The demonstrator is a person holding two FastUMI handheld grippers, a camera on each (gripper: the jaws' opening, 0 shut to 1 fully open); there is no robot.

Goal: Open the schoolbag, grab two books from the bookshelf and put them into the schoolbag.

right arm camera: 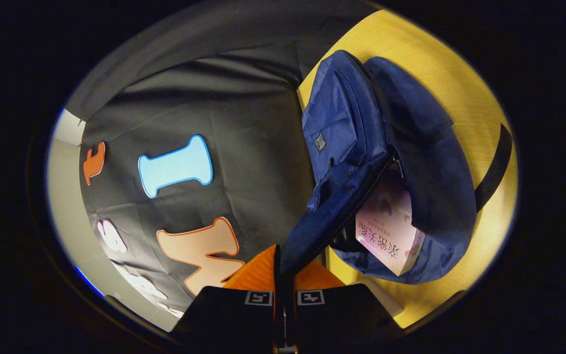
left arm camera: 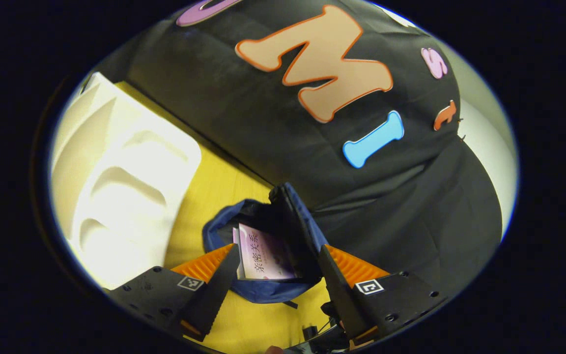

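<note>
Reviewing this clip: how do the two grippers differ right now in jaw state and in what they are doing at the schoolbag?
The left gripper stands open, its fingers spread either side of the book in the schoolbag's mouth, holding nothing. The right gripper is shut, pinching the schoolbag's opened edge and holding it up. Both work at the same opening.

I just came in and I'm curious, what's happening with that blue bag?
A person is packing a blue schoolbag using two hand-held grippers. The right gripper is pinched shut on the edge of the bag's opening, holding it open. The left gripper is open, its fingers spread on either side of a pink book that sits partly inside the bag. The bag rests on a yellow table, next to a white bookshelf.
</note>
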